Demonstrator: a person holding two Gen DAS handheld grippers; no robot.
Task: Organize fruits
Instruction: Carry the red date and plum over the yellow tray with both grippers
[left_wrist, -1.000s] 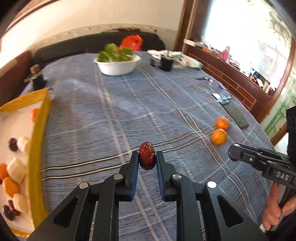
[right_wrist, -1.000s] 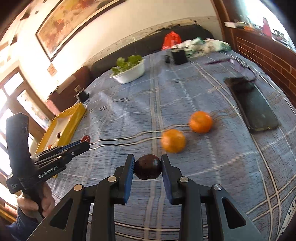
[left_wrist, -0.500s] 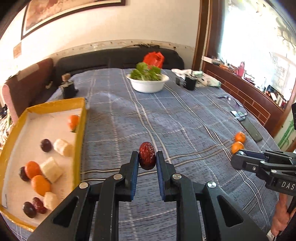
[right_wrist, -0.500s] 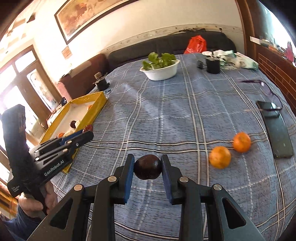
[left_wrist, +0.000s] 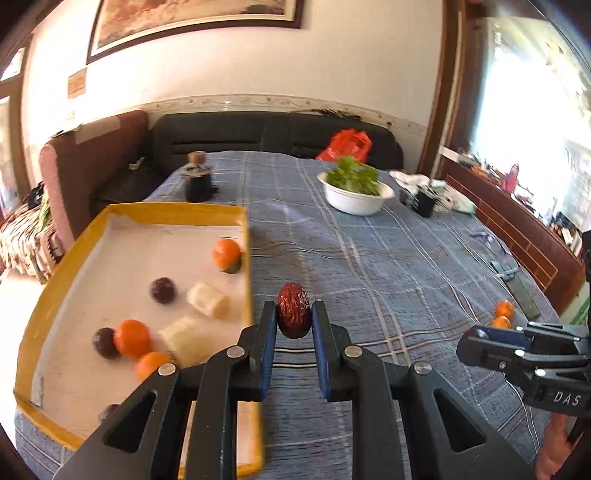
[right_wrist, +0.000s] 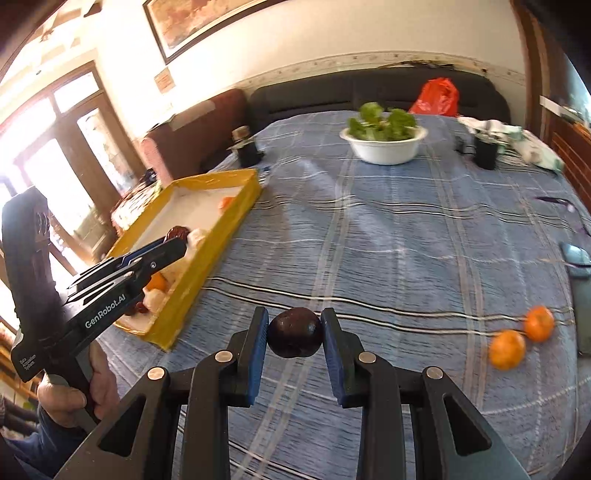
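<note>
1. At the far left, a yellow tray (left_wrist: 245, 236) lies on the worktop (left_wrist: 388, 266), which has a blue checked cloth. Inside it are tangerines (left_wrist: 226, 253), dark plums (left_wrist: 162, 290) and pale cut pieces (left_wrist: 207, 299).
2. The left tongs (left_wrist: 294, 321) are clamped on a red jujube (left_wrist: 293, 310). They hold it in the air just beside the right wall of the tray.
3. The right tongs (right_wrist: 294, 332) are clamped on a dark plum (right_wrist: 294, 333), above the cloth and to the right of the tray.
4. Farther back, a white bowl of green leaves (right_wrist: 384, 142) stands on the worktop.
5. At the right, two tangerines (right_wrist: 506, 349) lie on the cloth, touching each other, near a dark phone (left_wrist: 522, 295).
</note>
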